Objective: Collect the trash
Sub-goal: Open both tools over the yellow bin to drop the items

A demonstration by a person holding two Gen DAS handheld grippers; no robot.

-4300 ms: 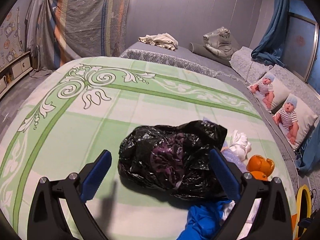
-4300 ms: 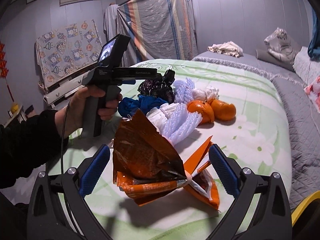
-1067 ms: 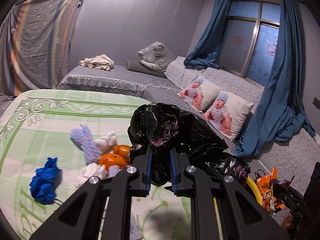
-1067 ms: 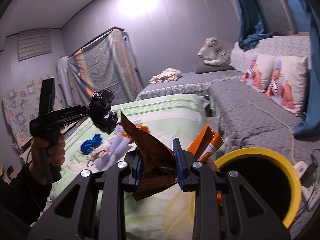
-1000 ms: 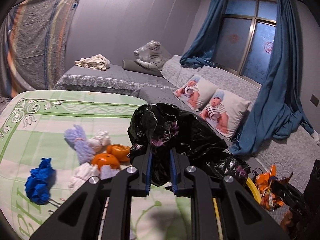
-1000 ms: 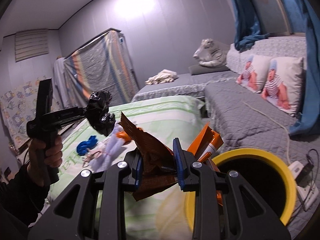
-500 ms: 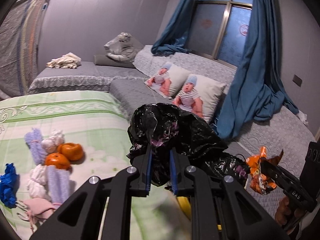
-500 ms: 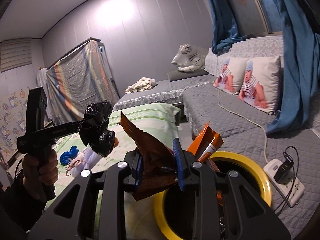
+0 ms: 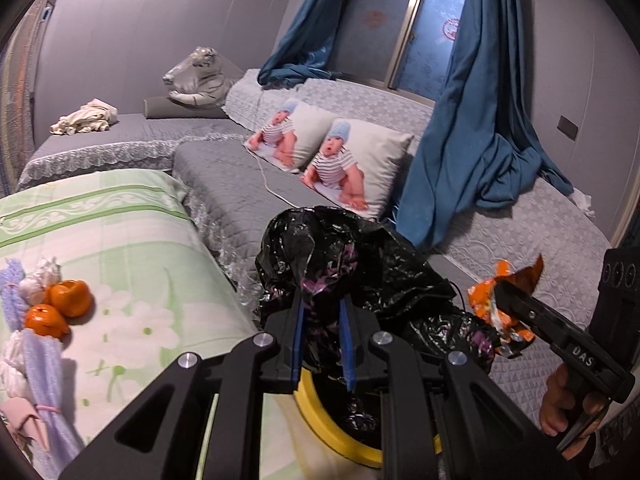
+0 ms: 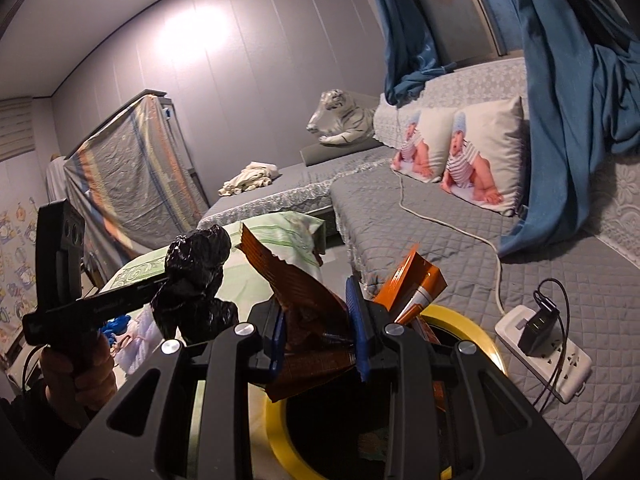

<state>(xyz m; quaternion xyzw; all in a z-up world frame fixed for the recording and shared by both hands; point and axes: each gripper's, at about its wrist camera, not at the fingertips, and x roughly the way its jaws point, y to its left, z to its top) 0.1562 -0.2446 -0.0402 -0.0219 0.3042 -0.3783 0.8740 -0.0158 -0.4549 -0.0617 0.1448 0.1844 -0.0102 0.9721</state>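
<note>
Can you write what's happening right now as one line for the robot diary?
left gripper: shut on black plastic bag | right gripper: shut on orange wrapper | both over yellow-rimmed bin | not dropped yet

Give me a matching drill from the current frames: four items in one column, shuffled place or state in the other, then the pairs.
Items
1. black plastic bag
2. orange snack wrapper
3. yellow-rimmed bin
4. oranges

Place or state
A. lying on the green bedsheet
B. clamped in the right tool
C. on the floor below both tools
D. clamped in the left tool

Pairs: 1-D, 2-B, 3-C, 4-A
</note>
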